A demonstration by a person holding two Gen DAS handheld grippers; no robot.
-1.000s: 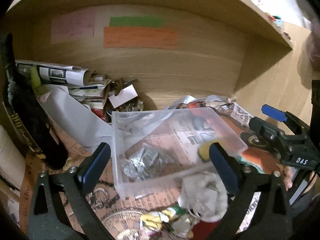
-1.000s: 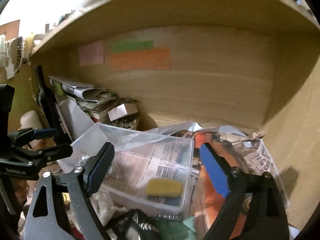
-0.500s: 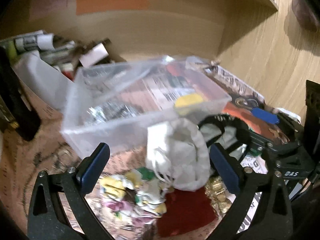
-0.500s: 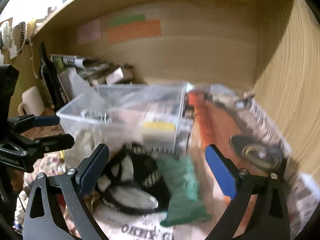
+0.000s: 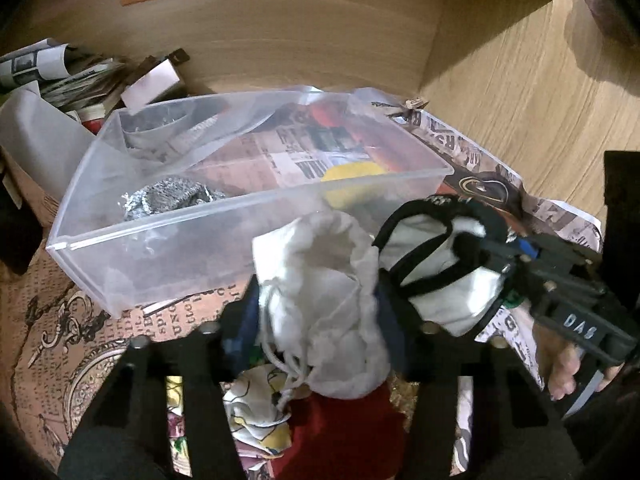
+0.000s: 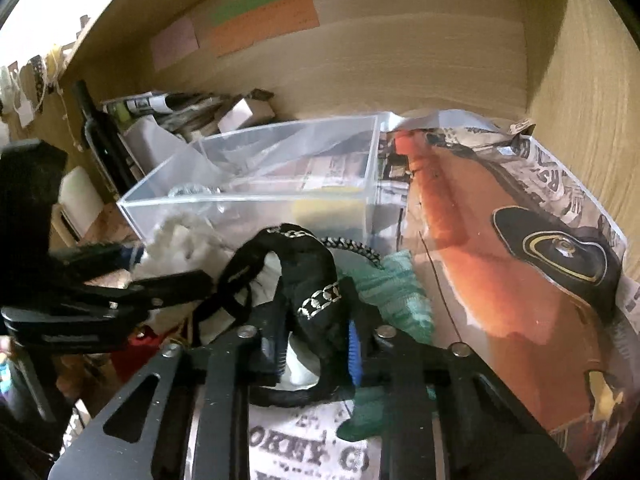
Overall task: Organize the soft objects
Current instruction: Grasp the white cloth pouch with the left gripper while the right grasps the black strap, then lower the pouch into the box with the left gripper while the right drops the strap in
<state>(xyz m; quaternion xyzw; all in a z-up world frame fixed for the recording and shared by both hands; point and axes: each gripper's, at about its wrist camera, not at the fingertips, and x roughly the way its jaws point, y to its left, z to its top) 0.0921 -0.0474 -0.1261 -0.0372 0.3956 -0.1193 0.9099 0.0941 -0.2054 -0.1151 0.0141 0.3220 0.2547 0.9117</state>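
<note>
Left claw (image 5: pixel 320 316) closed on a white drawstring pouch (image 5: pixel 324 300), blue pads pressed into its sides, cord ends dangling below. Pouch held just in front of a clear plastic bin (image 5: pixel 168 232), touching or nearly touching its near wall; cannot tell which. Inside the bin: a crumpled silver foil wad (image 5: pixel 168 200) toward the left, a yellow sponge (image 5: pixel 352 180) toward the right, a loose clear plastic sheet (image 5: pixel 224 128) draped over the back. Under the pouch, a red cloth (image 5: pixel 344 432) and a yellow-and-white patterned fabric (image 5: pixel 256 412) lying on the newspaper-covered table (image 5: pixel 80 336).

Right claw (image 6: pixel 318 352) narrowed onto a black-and-white strappy fabric piece (image 6: pixel 308 280), black band with white chain pattern pinched between the blue pads. Same piece seen from the left wrist view, just right of the pouch and touching it. Green knit cloth (image 6: pixel 396 292) lying just beside and partly under the black piece, on the newsprint. Orange printed sheet (image 6: pixel 472 248) spread to the right, reaching toward the wooden side wall (image 6: pixel 592 120).

Behind the bin, a dark bottle (image 6: pixel 100 136) upright at the left, a heap of rolled papers (image 6: pixel 160 104) next to it, coloured paper notes (image 6: pixel 256 24) stuck on the back panel.
</note>
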